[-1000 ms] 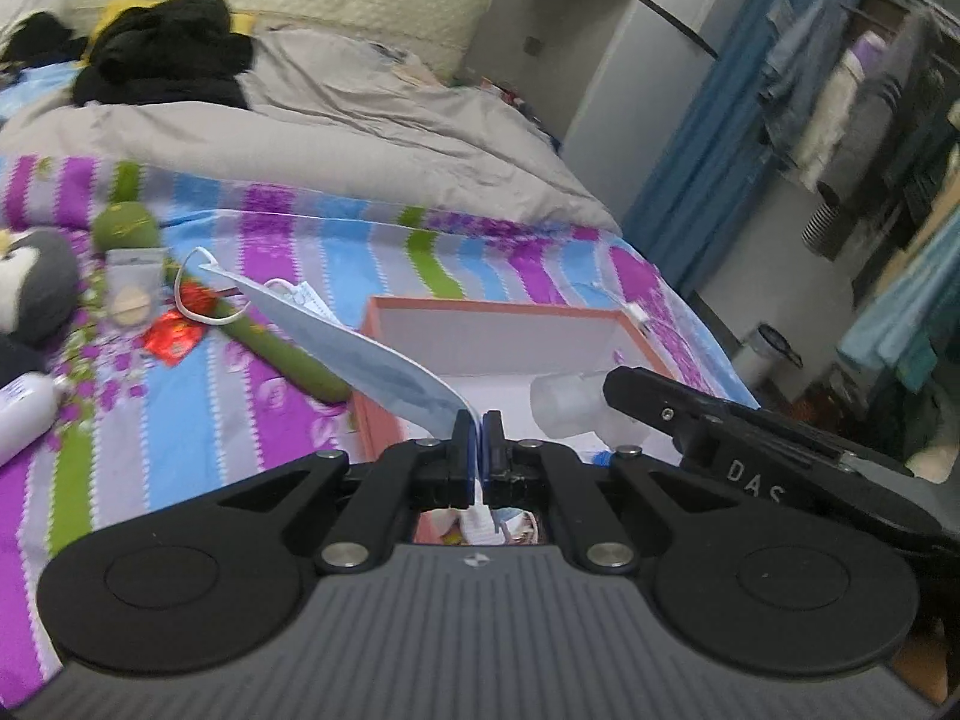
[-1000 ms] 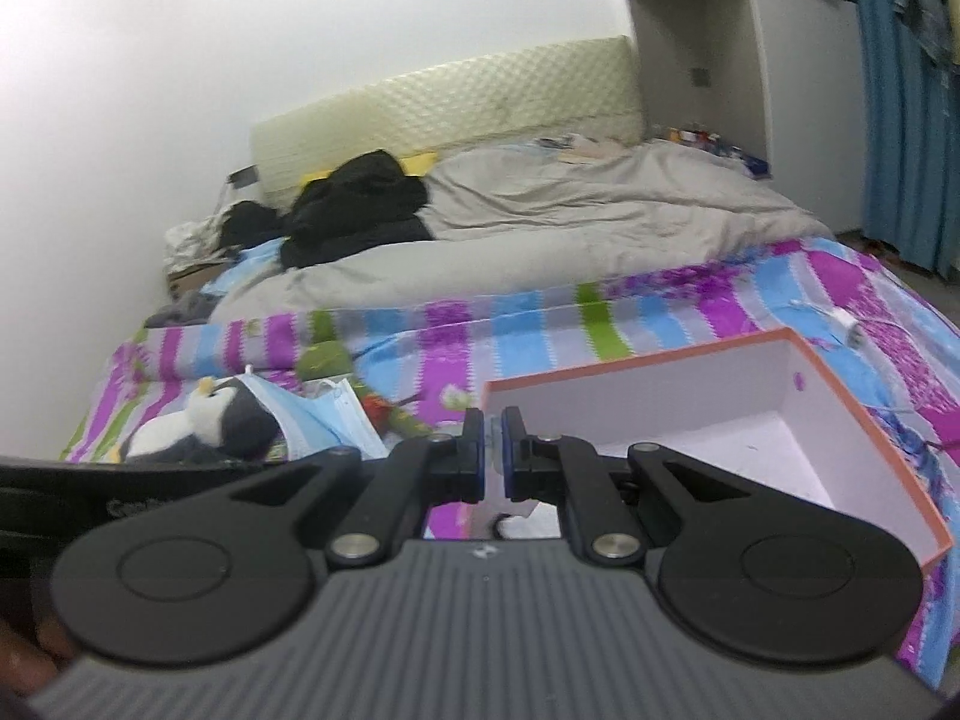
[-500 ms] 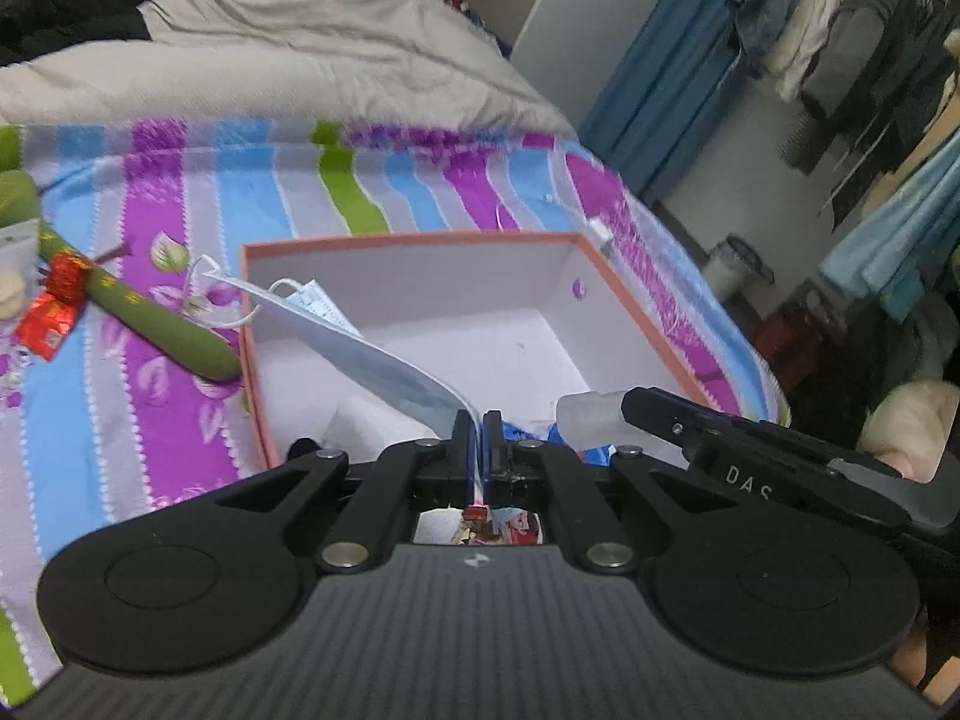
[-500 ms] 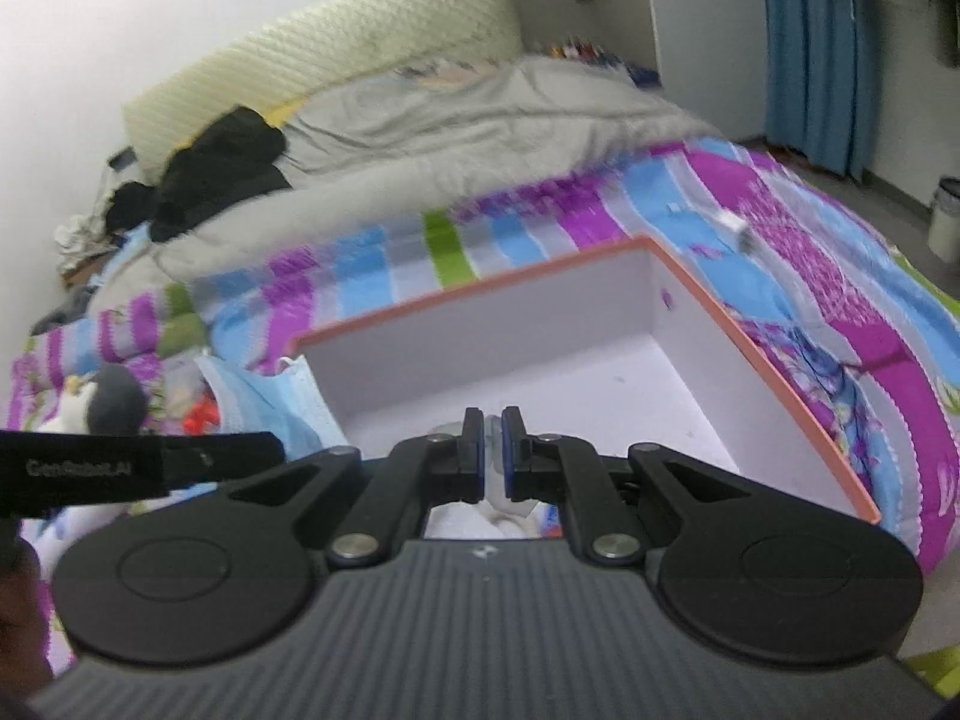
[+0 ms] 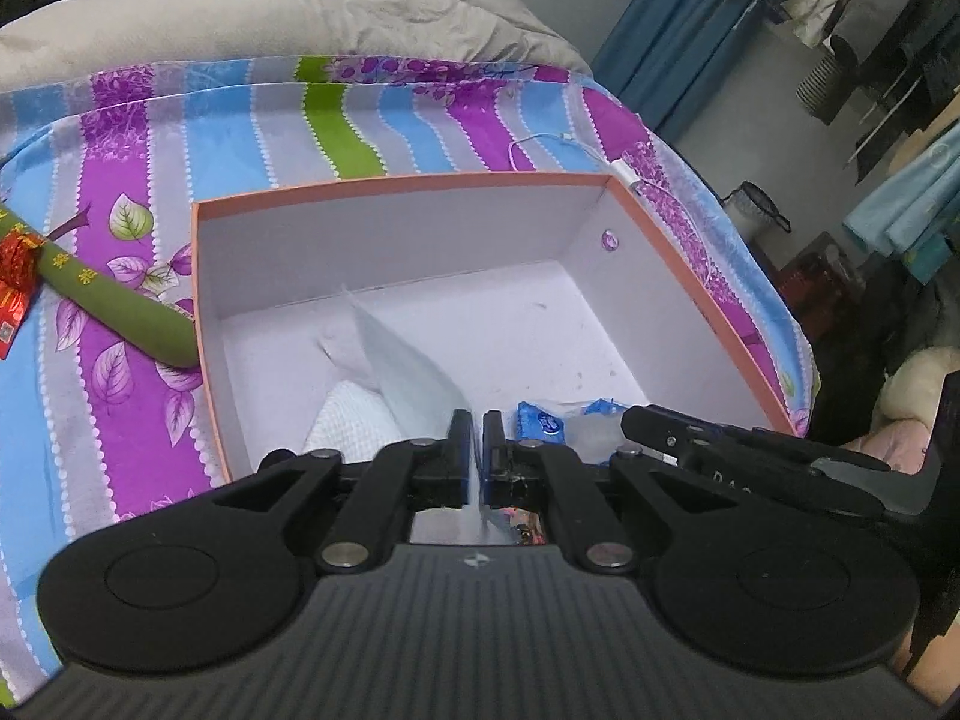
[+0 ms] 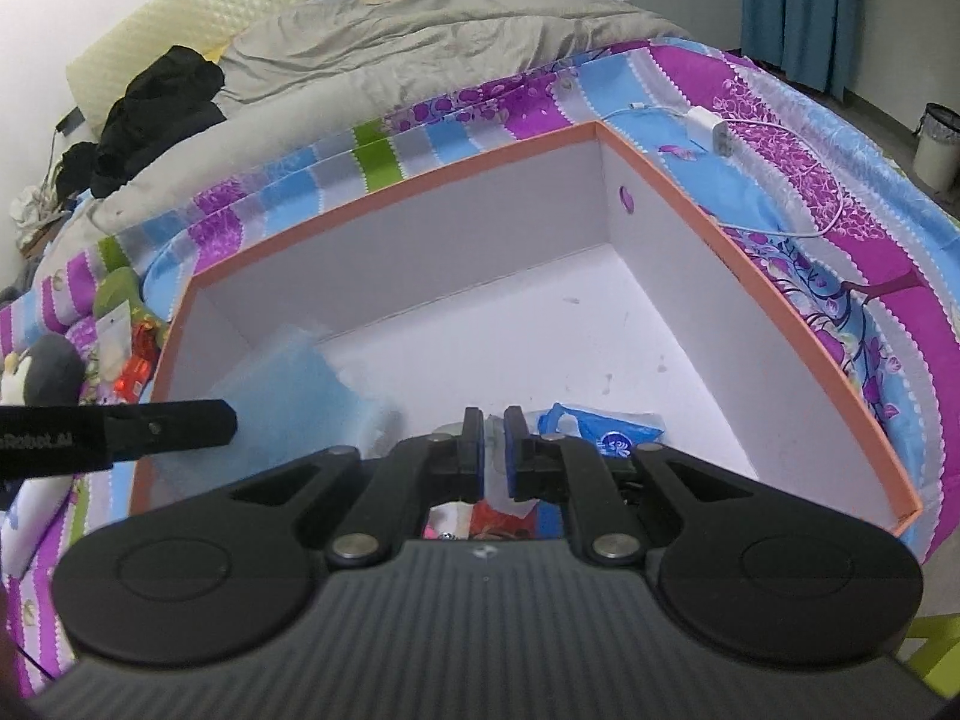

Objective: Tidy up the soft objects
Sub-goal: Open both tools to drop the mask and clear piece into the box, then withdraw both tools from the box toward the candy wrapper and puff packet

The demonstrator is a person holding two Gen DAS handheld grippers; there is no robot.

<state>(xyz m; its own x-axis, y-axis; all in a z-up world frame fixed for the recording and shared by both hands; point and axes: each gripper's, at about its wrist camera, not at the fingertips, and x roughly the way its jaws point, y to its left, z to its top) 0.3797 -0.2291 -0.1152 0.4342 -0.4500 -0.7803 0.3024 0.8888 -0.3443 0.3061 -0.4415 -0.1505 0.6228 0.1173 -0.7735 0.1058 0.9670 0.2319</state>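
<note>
An orange-rimmed white box [image 5: 396,180] lies on the striped bedspread; it also shows in the right wrist view [image 6: 384,186]. My left gripper [image 5: 477,426] is shut on a blue face mask [image 5: 408,366] that hangs down inside the box, also seen in the right wrist view [image 6: 288,396]. My right gripper [image 6: 492,438] is shut on a small clear soft object [image 5: 591,435] low over the box's near side. A blue tissue pack [image 6: 606,429] and a white cloth [image 5: 354,420] lie in the box.
A green plush stick [image 5: 114,312] and a red wrapper [image 5: 15,276] lie left of the box. A penguin plush [image 6: 42,369] sits further left. A white charger and cable [image 6: 711,132] lie beyond the box's right corner. A grey duvet [image 6: 420,30] covers the far bed.
Both grippers have moved forward and down over the box. The mask went from above the bedspread to inside the box. The right gripper dropped lower toward the box floor.
</note>
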